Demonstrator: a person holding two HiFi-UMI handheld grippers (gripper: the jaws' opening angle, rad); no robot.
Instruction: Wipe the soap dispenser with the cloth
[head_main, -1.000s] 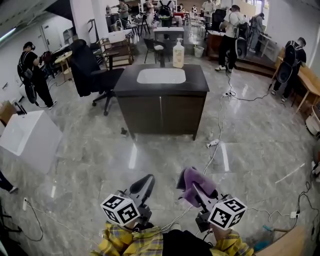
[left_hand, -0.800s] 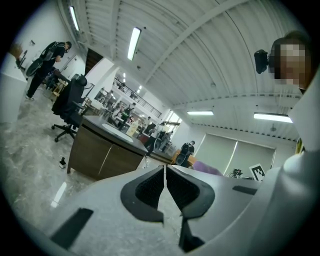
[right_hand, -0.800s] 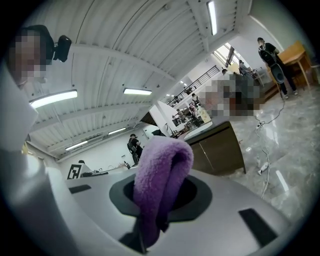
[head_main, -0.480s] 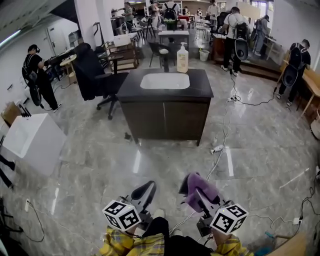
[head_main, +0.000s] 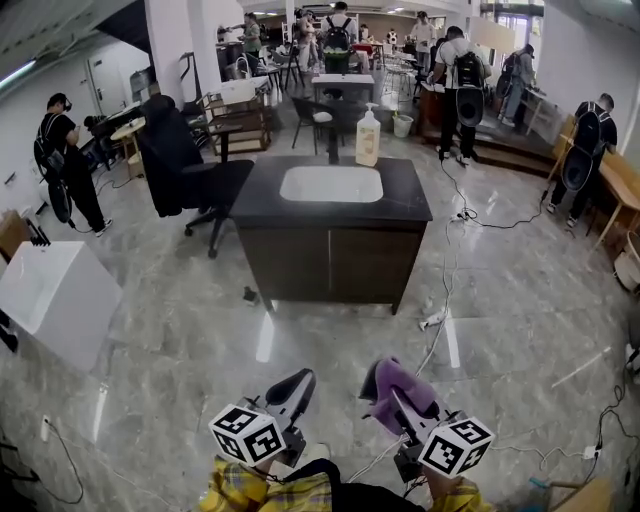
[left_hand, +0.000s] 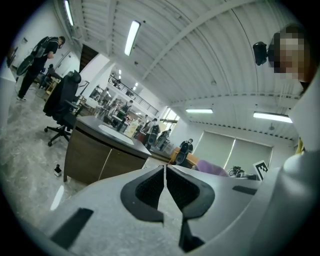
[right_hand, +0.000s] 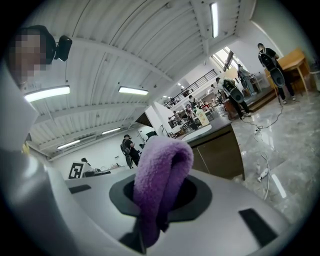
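Note:
A pale soap dispenser (head_main: 368, 138) stands upright at the back edge of a dark sink cabinet (head_main: 330, 240), behind the white basin (head_main: 331, 184). It also shows small and far off as the soap dispenser (right_hand: 203, 118) in the right gripper view. My right gripper (head_main: 385, 393) is low at the bottom of the head view, shut on a folded purple cloth (right_hand: 161, 180). My left gripper (head_main: 293, 385) is beside it, shut and holding nothing; its pads (left_hand: 150, 187) meet in the left gripper view. Both grippers are well short of the cabinet.
A black office chair (head_main: 185, 165) stands left of the cabinet. A white box (head_main: 45, 300) sits at the left. Cables (head_main: 440, 300) trail over the marble floor right of the cabinet. Several people stand around the room's far side and edges.
The sink cabinet and dispenser have drawn nearer and sit lower in the head view. Both grippers keep their places at the bottom of the frame, the cloth still clamped.

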